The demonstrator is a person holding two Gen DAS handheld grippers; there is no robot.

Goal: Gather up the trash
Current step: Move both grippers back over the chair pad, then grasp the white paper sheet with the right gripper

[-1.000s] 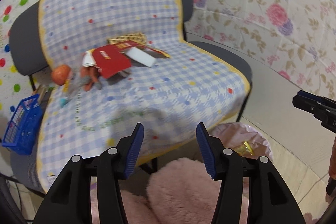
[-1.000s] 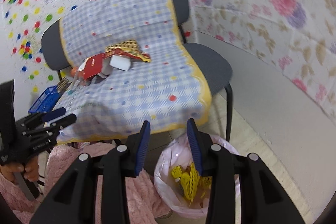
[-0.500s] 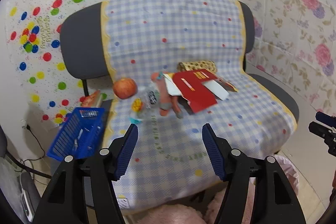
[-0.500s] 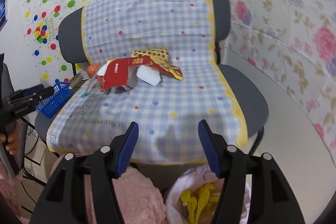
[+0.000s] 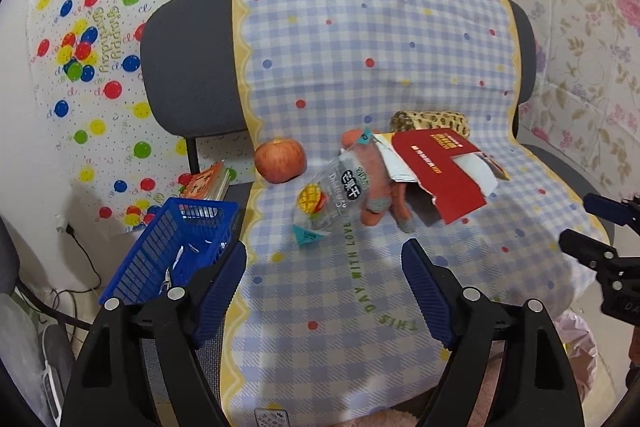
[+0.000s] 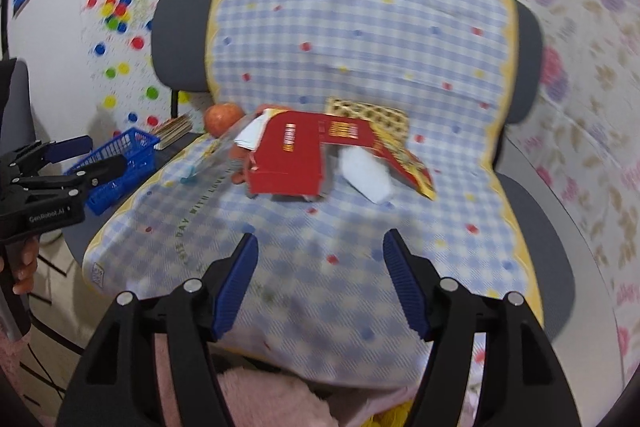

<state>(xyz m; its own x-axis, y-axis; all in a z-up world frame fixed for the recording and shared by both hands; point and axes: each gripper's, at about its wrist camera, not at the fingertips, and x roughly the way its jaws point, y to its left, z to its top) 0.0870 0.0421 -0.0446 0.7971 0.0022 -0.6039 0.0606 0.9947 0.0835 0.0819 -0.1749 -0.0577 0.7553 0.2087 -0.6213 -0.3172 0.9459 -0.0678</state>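
A pile lies on the checked chair cover [image 5: 360,287]: a torn red carton [image 5: 444,167] [image 6: 296,155], a clear snack wrapper [image 5: 332,195], an orange plush toy [image 5: 376,187], an apple [image 5: 280,161] [image 6: 222,117], a patterned yellow pack [image 5: 428,119] [image 6: 368,115] and a white piece [image 6: 366,173]. My left gripper [image 5: 322,291] is open and empty, over the seat's front left, short of the wrapper. My right gripper [image 6: 320,287] is open and empty, over the seat's front, short of the carton. Each gripper shows at the other view's edge.
A blue plastic basket [image 5: 172,243] [image 6: 120,159] sits left of the chair, with books [image 5: 208,181] behind it. A pink bin bag [image 5: 576,347] lies low at the right of the chair front. Patterned walls stand behind and to the right. Cables lie on the floor at left.
Both grippers have risen from the bin bag below the seat and swung up towards the chair. The pile now sits closer and more central. Both jaws have opened wider.
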